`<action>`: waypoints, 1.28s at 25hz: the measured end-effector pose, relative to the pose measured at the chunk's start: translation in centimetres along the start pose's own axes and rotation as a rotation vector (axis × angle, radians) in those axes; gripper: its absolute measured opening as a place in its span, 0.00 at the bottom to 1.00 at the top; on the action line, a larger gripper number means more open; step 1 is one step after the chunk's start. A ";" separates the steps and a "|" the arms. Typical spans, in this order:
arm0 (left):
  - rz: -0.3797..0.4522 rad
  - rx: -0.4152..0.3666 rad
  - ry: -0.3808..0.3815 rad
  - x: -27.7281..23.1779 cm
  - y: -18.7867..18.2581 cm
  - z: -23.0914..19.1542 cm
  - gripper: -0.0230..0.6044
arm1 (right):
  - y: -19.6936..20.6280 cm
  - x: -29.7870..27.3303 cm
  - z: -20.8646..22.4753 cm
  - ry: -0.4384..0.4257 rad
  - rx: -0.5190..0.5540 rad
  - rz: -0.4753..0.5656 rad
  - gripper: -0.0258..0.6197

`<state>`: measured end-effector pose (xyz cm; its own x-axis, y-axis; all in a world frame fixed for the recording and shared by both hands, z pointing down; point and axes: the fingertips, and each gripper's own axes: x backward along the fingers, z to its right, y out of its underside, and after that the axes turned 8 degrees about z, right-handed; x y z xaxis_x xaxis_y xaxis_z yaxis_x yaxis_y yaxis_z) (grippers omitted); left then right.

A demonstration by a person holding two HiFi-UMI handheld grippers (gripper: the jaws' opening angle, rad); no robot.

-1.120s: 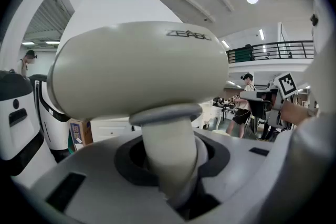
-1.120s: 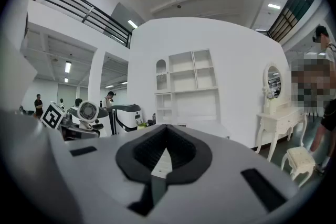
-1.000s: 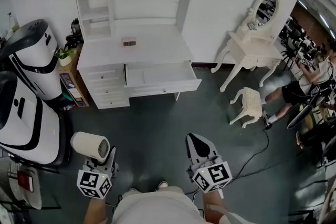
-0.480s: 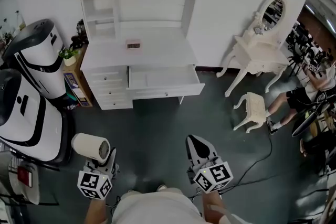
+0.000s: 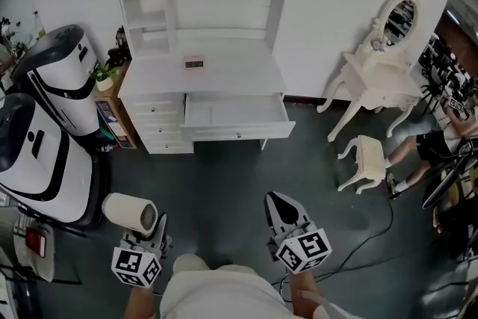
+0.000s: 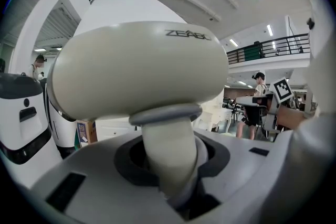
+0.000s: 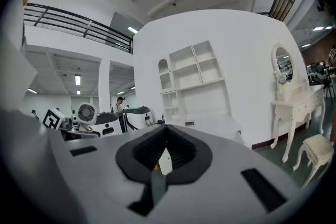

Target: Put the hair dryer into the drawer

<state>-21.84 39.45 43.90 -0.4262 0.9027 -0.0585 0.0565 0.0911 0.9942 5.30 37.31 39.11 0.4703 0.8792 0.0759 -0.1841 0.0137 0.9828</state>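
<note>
Change: the white worktop (image 5: 202,75) and its open drawer (image 5: 235,112) sit lower in the head view than a second ago; both tongs keep their places in it.
Left tongs (image 5: 151,226): pinching the hair dryer (image 5: 128,211) by its handle, well short of the drawer.
Right tongs (image 5: 278,207): pressed together, empty.
Room: bare floor (image 5: 224,175) ahead; white machines (image 5: 45,153) left, stool (image 5: 364,160) right.
Writing: hair dryer body reads roughly "ZEABC".

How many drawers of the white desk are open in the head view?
1. The wide drawer under the top of the desk is pulled out toward the camera. The small drawers stacked to its left are shut. None seems hidden.
</note>
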 end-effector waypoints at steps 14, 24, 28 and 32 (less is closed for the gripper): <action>-0.031 0.061 0.068 -10.0 2.3 -2.6 0.26 | 2.5 -5.6 5.8 0.084 -0.016 -0.075 0.05; -0.026 0.087 0.167 -26.0 -0.1 -11.2 0.26 | 0.7 -21.6 10.5 0.144 0.035 -0.092 0.05; -0.023 0.096 0.218 -30.7 -1.1 -14.3 0.26 | 0.0 -27.3 11.1 0.170 0.057 -0.094 0.05; -0.025 0.093 0.263 -34.2 -1.4 -16.0 0.26 | 0.0 -31.1 11.6 0.186 0.066 -0.095 0.05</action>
<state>-21.82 1.73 45.91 -0.6474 0.7608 -0.0453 0.1209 0.1613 0.9795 0.67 4.44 38.70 0.3146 0.9482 -0.0440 -0.0870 0.0749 0.9934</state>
